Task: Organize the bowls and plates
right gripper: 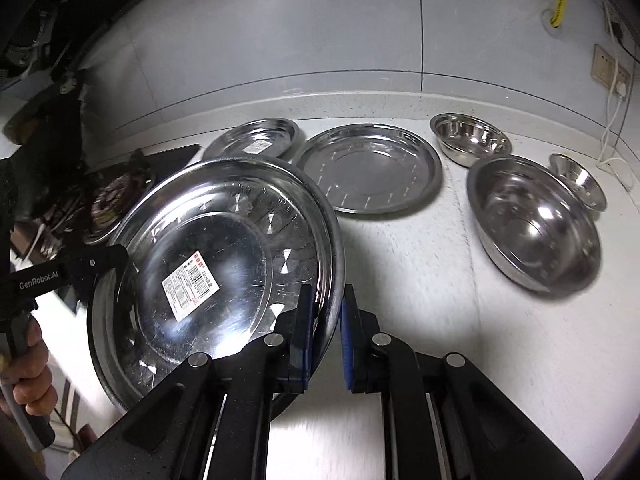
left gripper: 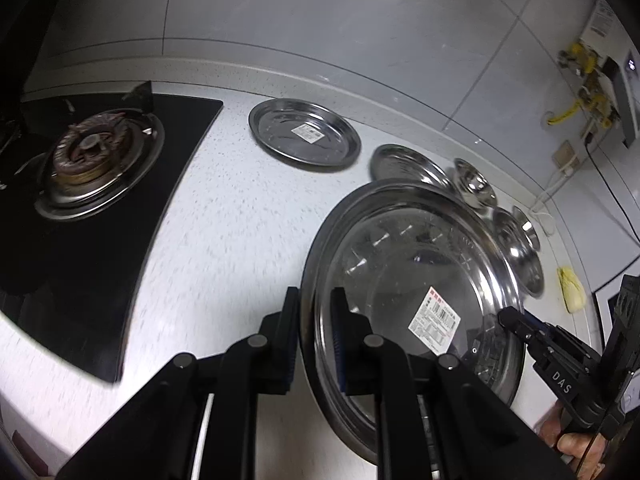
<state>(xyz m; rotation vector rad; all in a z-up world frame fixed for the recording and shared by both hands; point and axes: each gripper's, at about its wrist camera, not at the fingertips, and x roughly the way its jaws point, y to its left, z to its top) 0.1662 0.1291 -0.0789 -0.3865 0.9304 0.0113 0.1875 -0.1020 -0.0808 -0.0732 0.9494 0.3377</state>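
A large steel plate (left gripper: 404,248) with a barcode sticker is held tilted above the white counter; it also shows in the right wrist view (right gripper: 224,248). My left gripper (left gripper: 316,300) is shut on its left rim. My right gripper (right gripper: 326,300) is shut on its right rim, and shows in the left wrist view (left gripper: 516,322). On the counter behind lie a stickered plate (right gripper: 256,140), a plain plate (right gripper: 368,168), a big bowl (right gripper: 532,220) and two small bowls (right gripper: 470,138) (right gripper: 578,180).
A black gas stove (left gripper: 92,160) with a burner sits at the left. A yellow sponge (left gripper: 572,288) lies at the counter's right end. Tiled wall, a socket (right gripper: 610,70) and cables stand behind the dishes.
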